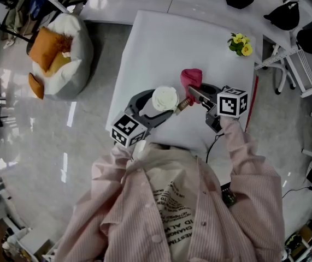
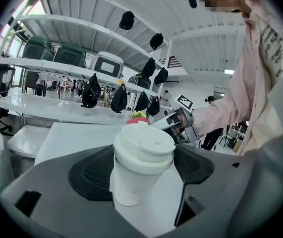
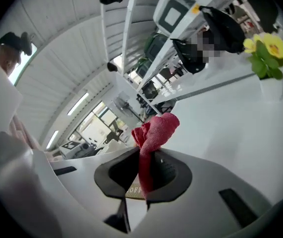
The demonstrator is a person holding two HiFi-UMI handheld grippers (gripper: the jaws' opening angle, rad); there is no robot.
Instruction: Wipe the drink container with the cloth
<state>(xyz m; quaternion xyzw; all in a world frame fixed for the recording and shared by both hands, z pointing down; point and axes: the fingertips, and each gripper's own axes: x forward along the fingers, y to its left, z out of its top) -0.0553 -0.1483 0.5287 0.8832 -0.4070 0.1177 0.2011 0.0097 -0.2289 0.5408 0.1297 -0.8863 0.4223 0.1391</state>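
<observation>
both close: left gripper (image 2: pixel 142 170) clamps cup (image 2: pixel 140 158), right gripper (image 3: pixel 142 175) pinches cloth (image 3: pixel 156 130)

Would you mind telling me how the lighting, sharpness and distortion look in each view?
Head view: even, soft light; the white cup nearly washes into the bright table. Left gripper view: strong fisheye bends the shelves, corners go black, cup sharp. Right gripper view: tilted, same fisheye; red cloth crisp, yellow flowers stretched at the rim.

Bright, even ceiling light washes the white table (image 1: pixel 166 42) nearly blank; shadows are faint. Both gripper views bow strongly and go black at the corners. Cup (image 2: pixel 140 167) and cloth (image 3: pixel 153 133) look sharp; far shelves (image 2: pixel 57 68) seem slightly soft.
</observation>
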